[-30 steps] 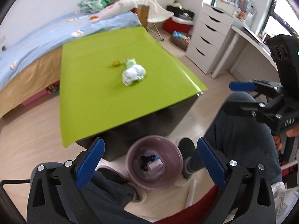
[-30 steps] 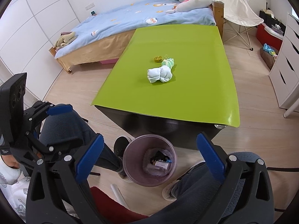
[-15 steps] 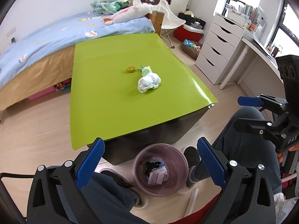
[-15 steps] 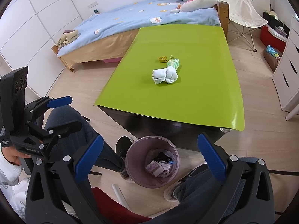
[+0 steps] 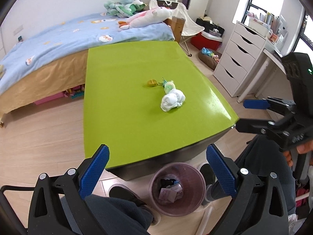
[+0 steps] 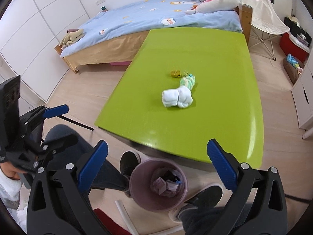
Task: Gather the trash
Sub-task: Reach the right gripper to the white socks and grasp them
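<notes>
A: Both the left gripper [image 5: 157,172] and right gripper [image 6: 156,168] hang empty, fingers apart, above the trash bin [image 6: 137,184].

B: The white wad [image 5: 172,99] lies mid-desk [image 5: 117,117]; the nearer gripper should straddle it, then pinch.

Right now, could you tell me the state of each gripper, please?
Left gripper: open, holding nothing.
Right gripper: open, holding nothing.

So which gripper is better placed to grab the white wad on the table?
Right, marginally. Both grippers are open and empty, but the white wad lies toward the right gripper side.
</notes>
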